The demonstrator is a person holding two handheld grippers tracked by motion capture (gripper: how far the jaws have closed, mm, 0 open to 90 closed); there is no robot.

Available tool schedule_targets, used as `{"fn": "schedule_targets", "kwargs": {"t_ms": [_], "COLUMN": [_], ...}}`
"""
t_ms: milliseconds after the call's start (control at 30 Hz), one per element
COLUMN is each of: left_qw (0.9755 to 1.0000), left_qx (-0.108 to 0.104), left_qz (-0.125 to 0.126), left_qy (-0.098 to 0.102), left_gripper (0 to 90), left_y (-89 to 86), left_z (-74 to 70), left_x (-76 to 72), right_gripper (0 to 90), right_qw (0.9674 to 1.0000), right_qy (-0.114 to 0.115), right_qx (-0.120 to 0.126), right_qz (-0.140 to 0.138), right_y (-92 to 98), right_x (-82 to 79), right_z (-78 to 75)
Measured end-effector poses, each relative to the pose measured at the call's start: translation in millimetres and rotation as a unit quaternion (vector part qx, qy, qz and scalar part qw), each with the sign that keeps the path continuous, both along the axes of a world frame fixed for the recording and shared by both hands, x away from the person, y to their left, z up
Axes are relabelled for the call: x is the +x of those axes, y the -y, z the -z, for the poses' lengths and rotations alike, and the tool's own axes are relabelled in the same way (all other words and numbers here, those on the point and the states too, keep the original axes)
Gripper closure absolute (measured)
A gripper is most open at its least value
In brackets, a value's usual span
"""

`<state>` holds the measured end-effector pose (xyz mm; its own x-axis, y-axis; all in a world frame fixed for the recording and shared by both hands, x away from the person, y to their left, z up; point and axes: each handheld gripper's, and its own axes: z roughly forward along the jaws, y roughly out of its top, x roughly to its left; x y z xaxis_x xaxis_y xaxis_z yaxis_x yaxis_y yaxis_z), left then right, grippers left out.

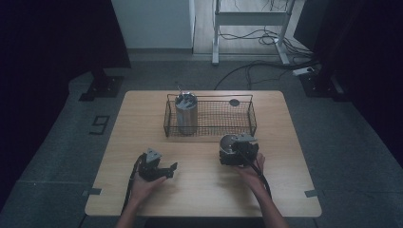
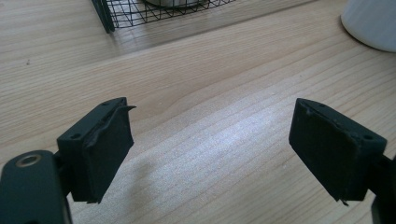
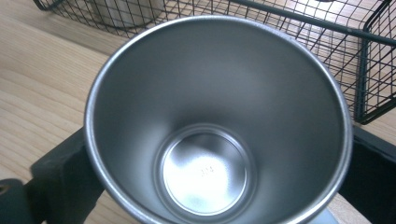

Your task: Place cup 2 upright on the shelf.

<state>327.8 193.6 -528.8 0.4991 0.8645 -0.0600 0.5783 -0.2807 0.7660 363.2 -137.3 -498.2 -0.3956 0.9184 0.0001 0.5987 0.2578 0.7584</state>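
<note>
On the bench (image 1: 204,190), from the high view, my right hand-held gripper (image 1: 236,151) sits just in front of the wire basket (image 1: 209,115), wrapped around a steel cup (image 1: 229,143). A taller steel tumbler (image 1: 186,113) already stands upright in the basket's left end. My left hand-held gripper (image 1: 166,169) rests low on the bench, well apart from everything.

Left gripper view next: the left hand-held gripper (image 2: 210,144) has its jaws spread with nothing but bare wood between them, so it's open and idle. The basket (image 2: 140,11) corner peeks in at the top.

Right gripper view: I'm looking straight down into the steel cup (image 3: 217,121), a jaw hugging each side of it. So the right one is gripping the cup, which sits right in front of the basket (image 3: 336,51).

What worries me from here: the cup is smooth, tapered metal, so I reckon it could slip down or twist out if the squeeze is loose. Also, if I don't lift high enough, the cup's base may clip the basket's rim and tip the whole thing, or knock the tumbler over.
</note>
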Motion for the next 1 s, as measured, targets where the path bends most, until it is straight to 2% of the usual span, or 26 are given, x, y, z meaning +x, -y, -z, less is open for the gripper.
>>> {"fn": "schedule_targets", "kwargs": {"t_ms": [33,167,500,1000], "left_qw": [1.0000,1.0000,1.0000,1.0000], "left_qx": [-0.001,0.001,0.002,0.002], "left_qz": [0.000,-0.001,0.000,0.003], "left_qy": [-0.001,-0.002,-0.003,-0.008], "left_gripper": [13.3,13.3,13.3,13.5], "left_y": [-0.3,-0.3,0.1,-0.2], "left_z": [0.3,0.8,1.9,3.5], "left_x": [0.3,0.4,0.5,1.2], "right_gripper": [7.2,7.5,7.9,8.0], "right_qw": [0.9999,0.9997,0.9991,0.9992], "right_qy": [0.002,0.001,0.000,0.002], "right_qx": [-0.006,-0.011,-0.008,0.007], "right_qz": [-0.015,-0.024,-0.042,-0.040], "right_y": [0.0,1.1,4.9,9.9], "right_x": [-0.9,-1.1,0.4,0.1], "right_z": [0.7,1.0,0.8,1.3]}}
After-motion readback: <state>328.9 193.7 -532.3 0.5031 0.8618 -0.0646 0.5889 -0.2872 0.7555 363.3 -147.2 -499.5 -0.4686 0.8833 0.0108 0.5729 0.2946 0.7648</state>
